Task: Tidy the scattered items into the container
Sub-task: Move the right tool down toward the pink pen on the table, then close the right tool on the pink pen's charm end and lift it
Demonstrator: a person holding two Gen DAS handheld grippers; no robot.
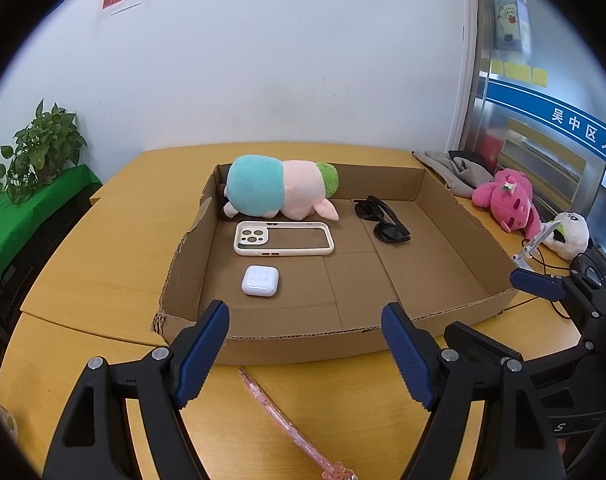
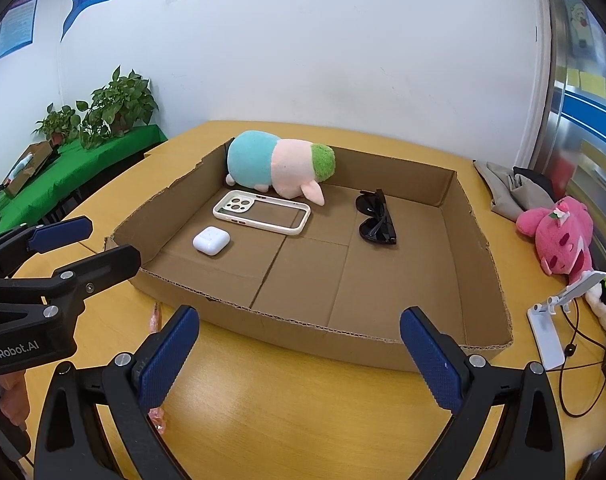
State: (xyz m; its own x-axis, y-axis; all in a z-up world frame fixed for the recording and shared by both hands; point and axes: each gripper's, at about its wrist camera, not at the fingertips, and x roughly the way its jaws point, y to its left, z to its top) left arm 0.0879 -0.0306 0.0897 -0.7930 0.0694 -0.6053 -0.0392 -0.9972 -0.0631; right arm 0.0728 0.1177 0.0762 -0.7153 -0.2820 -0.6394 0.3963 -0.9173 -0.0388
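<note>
A shallow cardboard tray [image 1: 295,340] [image 2: 303,332] sits on the yellow table. Inside it lie a teal, pink and green plush [image 1: 279,192] [image 2: 279,164], a white phone case [image 1: 283,238] [image 2: 261,212], a white earbud case [image 1: 260,280] [image 2: 210,241] and black sunglasses [image 1: 383,220] [image 2: 375,218]. A pink pen [image 1: 287,424] [image 2: 155,318] lies on the table in front of the tray. My left gripper [image 1: 305,354] is open and empty just above the pen. My right gripper [image 2: 299,358] is open and empty before the tray's near wall.
To the right of the tray lie a pink plush [image 1: 507,200] [image 2: 559,234], a white plush [image 1: 571,234], grey cloth [image 1: 451,172] [image 2: 511,188] and a white phone stand [image 2: 551,320] with cables. Potted plants [image 2: 111,108] stand on a green-covered side table at left.
</note>
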